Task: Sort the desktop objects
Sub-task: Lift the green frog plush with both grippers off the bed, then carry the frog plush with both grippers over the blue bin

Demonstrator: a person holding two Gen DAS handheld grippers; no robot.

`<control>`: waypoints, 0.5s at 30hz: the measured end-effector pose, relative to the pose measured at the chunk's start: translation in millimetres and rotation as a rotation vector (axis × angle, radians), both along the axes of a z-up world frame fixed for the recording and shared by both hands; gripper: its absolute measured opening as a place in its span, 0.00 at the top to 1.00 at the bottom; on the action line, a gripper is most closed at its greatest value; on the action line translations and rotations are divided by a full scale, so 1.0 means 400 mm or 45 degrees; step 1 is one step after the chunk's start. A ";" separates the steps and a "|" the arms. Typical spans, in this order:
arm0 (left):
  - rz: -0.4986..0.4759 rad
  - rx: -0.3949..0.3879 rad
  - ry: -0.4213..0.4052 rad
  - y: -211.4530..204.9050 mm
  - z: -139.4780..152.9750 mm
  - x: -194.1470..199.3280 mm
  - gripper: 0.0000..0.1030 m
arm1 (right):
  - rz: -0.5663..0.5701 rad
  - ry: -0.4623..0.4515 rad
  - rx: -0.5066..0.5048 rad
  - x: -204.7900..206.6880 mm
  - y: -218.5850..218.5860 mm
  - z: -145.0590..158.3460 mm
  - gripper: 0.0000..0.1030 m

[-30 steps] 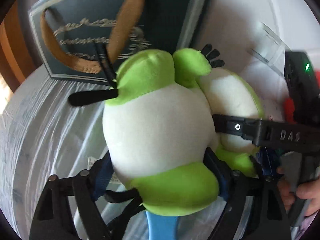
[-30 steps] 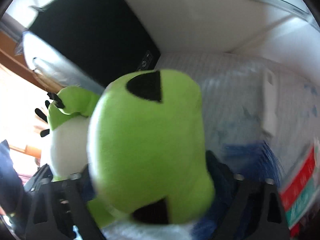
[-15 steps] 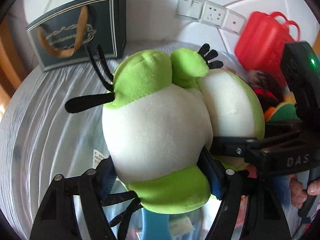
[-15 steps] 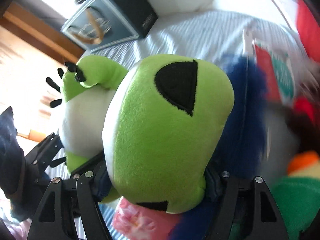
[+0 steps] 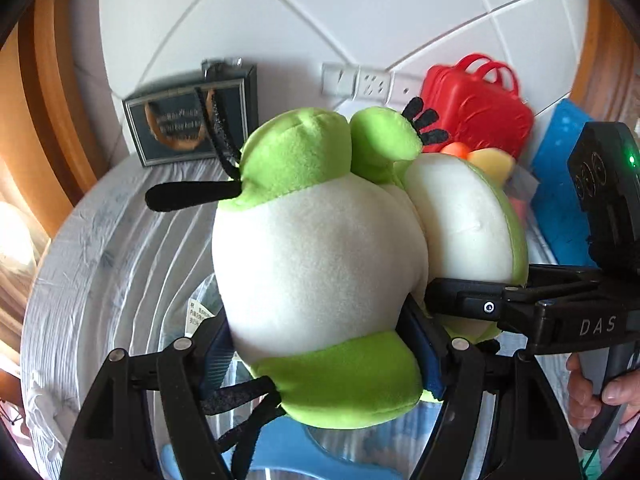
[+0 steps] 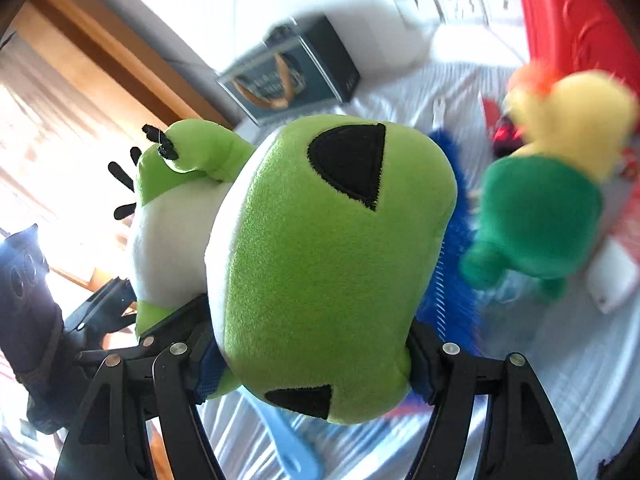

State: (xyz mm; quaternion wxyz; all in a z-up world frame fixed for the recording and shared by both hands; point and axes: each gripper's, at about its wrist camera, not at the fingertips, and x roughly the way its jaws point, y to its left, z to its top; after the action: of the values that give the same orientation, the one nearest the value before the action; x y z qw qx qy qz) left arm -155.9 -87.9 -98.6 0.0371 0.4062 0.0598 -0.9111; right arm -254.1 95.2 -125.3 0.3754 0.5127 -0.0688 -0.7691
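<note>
Both wrist cams sit right behind their jaws, angled down, very close to the green-and-white plush toy (image 5: 320, 264). Left view faces its white belly, right view its green back (image 6: 320, 264). Shared background: dark rectangular gift bag (image 5: 188, 124) and red plastic case (image 5: 476, 108).

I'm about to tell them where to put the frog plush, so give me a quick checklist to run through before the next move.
1. Left gripper clamped on the green-and-white frog plush toy: ok.
2. Right gripper clamped on the same toy's other part: ok.
3. Toy lifted off the striped white cloth: ok.
4. Red plastic case, yellow-headed green plush clear of the toy: ok.
5. Drop spot chosen: cannot tell.
</note>
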 end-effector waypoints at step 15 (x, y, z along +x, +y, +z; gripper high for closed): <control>-0.072 -0.004 0.307 0.287 0.252 0.198 0.28 | -0.086 0.333 -0.032 0.243 0.253 0.294 0.30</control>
State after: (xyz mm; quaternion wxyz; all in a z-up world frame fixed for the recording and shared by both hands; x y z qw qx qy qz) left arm -76.8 26.9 2.1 0.0044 0.2951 0.0510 -0.9541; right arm -157.1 196.2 -7.8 0.3616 0.4007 -0.0461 -0.8406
